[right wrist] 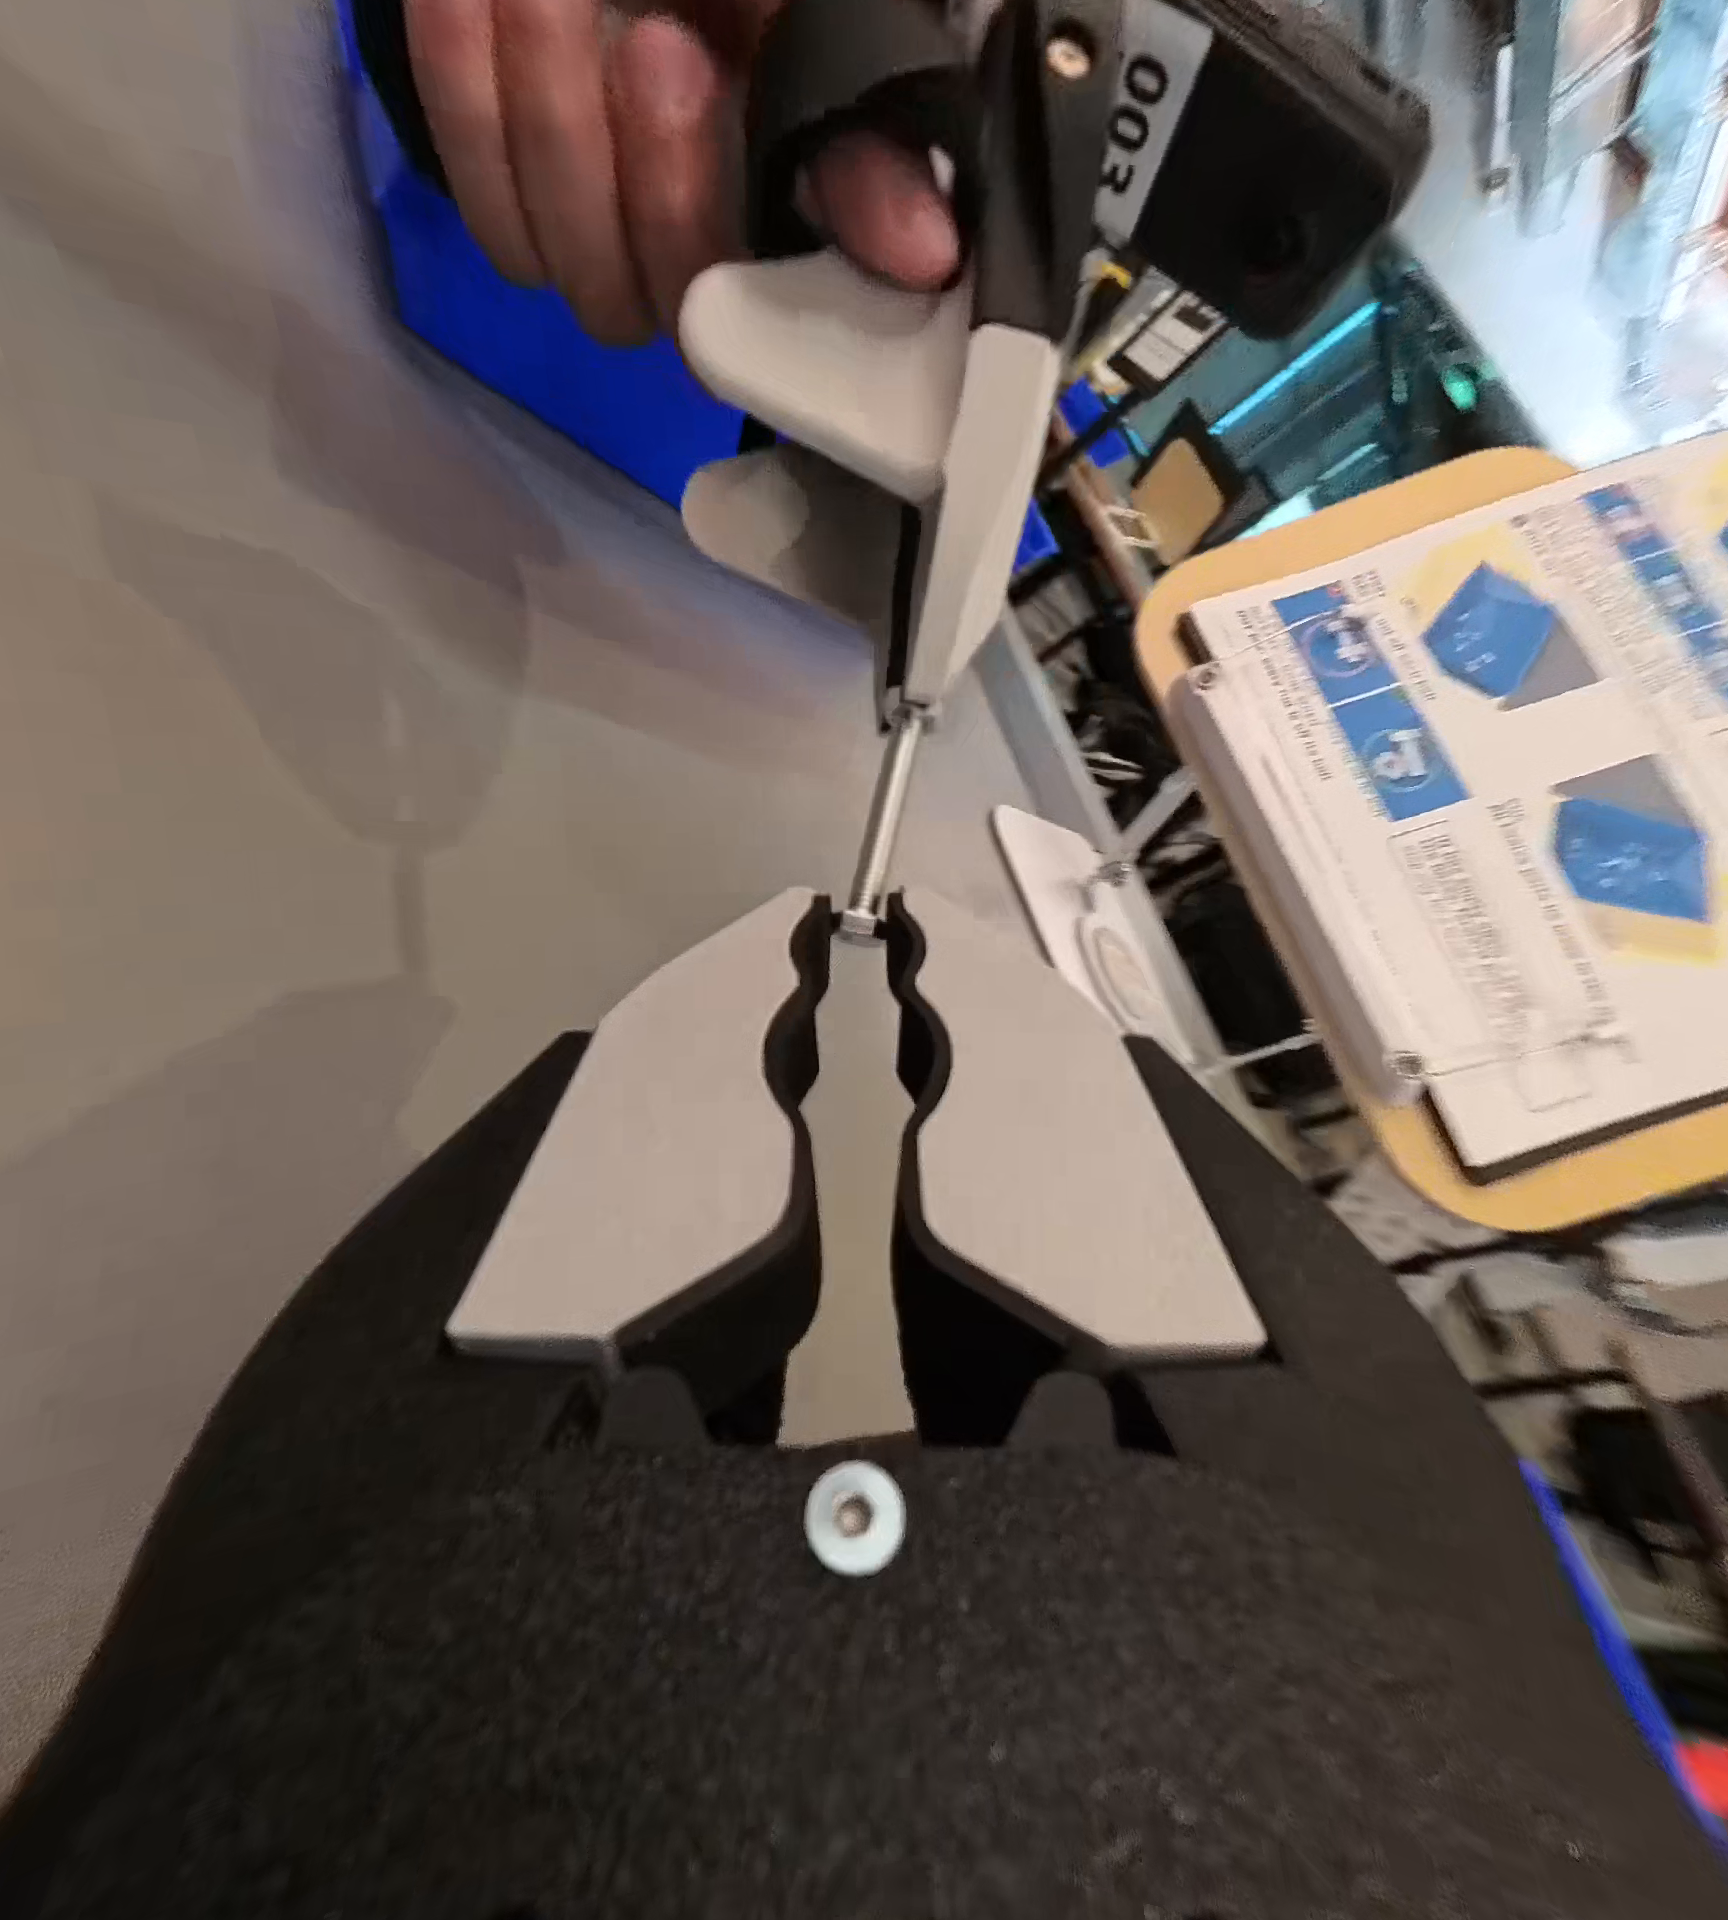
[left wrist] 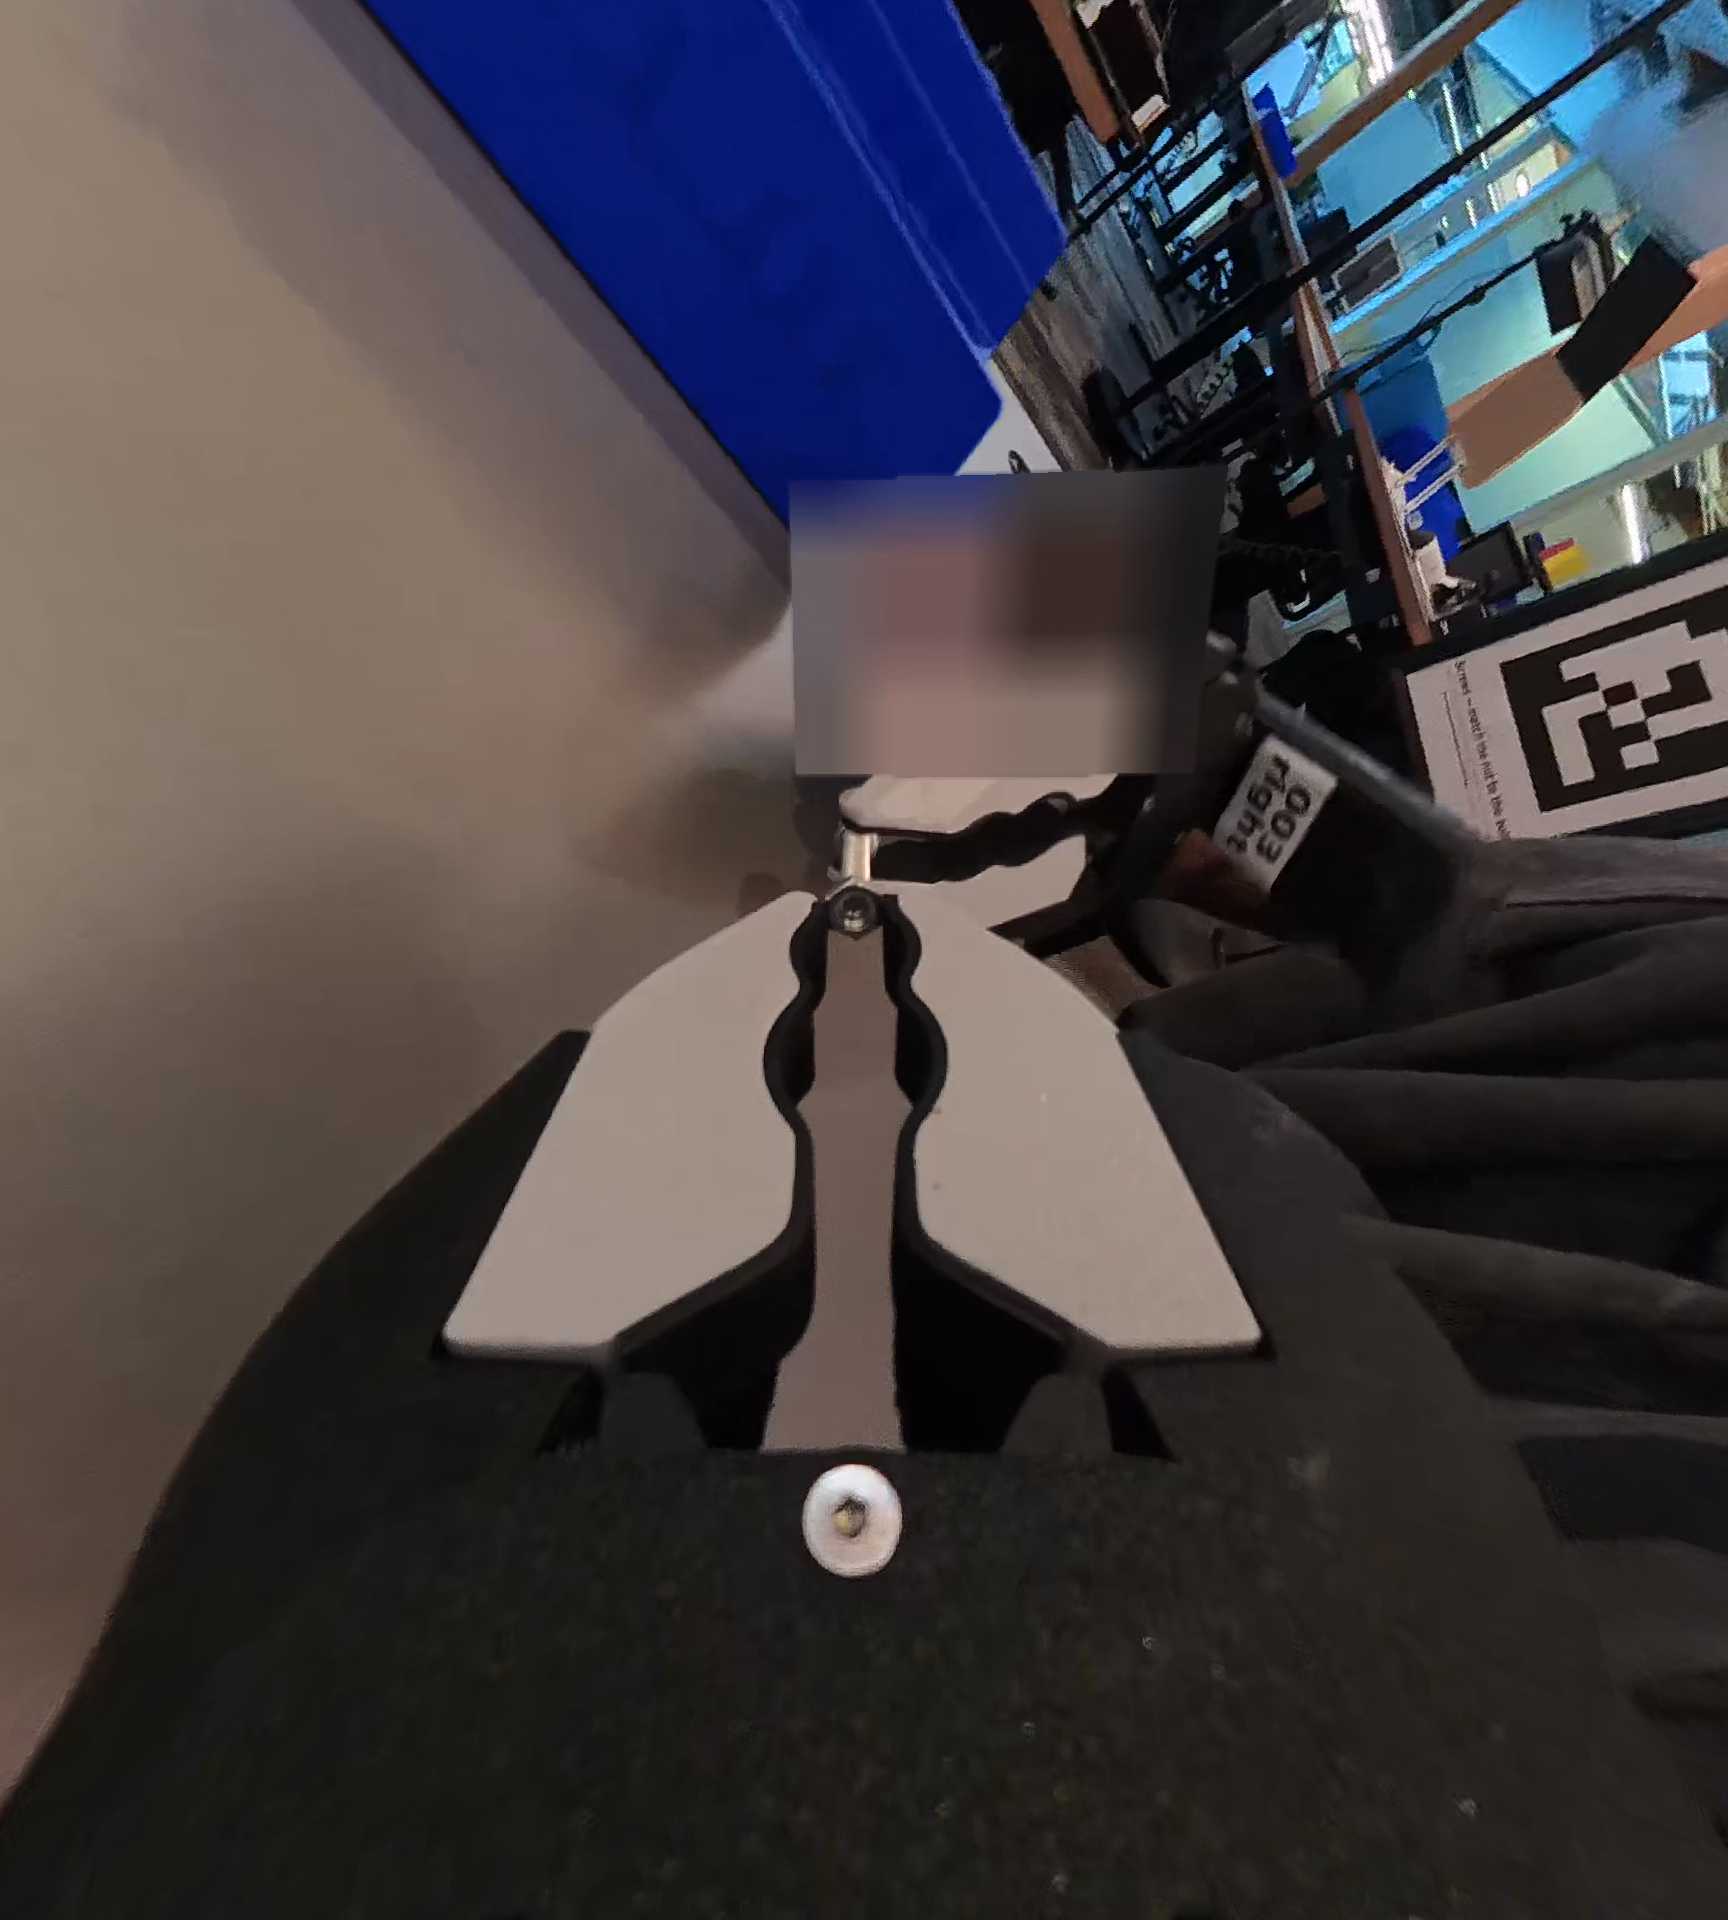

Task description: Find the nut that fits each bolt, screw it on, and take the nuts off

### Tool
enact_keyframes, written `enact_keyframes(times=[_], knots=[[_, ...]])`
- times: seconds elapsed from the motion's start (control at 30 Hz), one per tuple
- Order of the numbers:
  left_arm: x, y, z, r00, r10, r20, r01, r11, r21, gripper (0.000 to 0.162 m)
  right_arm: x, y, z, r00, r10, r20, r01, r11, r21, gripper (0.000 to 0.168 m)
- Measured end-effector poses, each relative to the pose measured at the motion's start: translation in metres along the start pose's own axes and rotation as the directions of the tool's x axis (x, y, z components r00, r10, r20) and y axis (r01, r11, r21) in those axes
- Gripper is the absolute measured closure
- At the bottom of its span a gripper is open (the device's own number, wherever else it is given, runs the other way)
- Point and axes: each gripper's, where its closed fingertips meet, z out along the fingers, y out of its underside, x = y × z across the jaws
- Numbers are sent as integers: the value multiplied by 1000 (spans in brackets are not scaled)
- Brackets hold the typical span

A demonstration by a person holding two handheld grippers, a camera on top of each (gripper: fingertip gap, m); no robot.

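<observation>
One bolt [right wrist: 889, 805] spans two clenched tools: left tool [left wrist: 855, 914] grips its head, right tool [right wrist: 860, 923] its nut [right wrist: 858, 923].

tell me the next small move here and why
Probably twist the right gripper about the bolt's axis while the left gripper holds firm. The right pinches a nut at one end of the bolt, the left clamps the bolt's head, and both are lifted off the table.
</observation>
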Motion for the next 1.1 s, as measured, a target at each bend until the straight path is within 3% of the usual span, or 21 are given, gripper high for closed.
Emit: enact_keyframes(times=[0.13,0.27,0.5,0.6,0.7,0.83,0.9,1.03,1.1], knots=[[5,8,-2,993,116,-7,-116,993,-26,152,-4,-8,-5,960,228,164,-242,968,73,158],[18,13,-4,960,278,-23,-279,960,-32,152,-8,-20,-13,822,437,366,-505,856,112,158],[41,14,-10,873,486,-43,-486,874,4,152,-3,-43,-29,368,640,674,-865,502,-4,158],[46,14,-11,838,544,-45,-544,839,15,152,2,-49,-34,131,642,756,-942,318,-107,158],[47,12,-11,810,585,-34,-585,811,23,152,3,-50,-34,-9,629,778,-961,210,-181,158],[48,9,-12,832,551,-59,-550,834,43,150,3,-51,-35,-27,619,785,-961,200,-191,158],[48,5,-12,843,535,-58,-531,844,71,133,4,-51,-36,-21,617,787,-962,200,-183,158],[44,1,-13,861,507,-41,-500,858,116,124,7,-45,-35,16,633,774,-963,218,-159,158],[38,6,-10,879,476,-36,-471,876,105,117,10,-40,-32,77,659,748,-960,252,-124,158]])
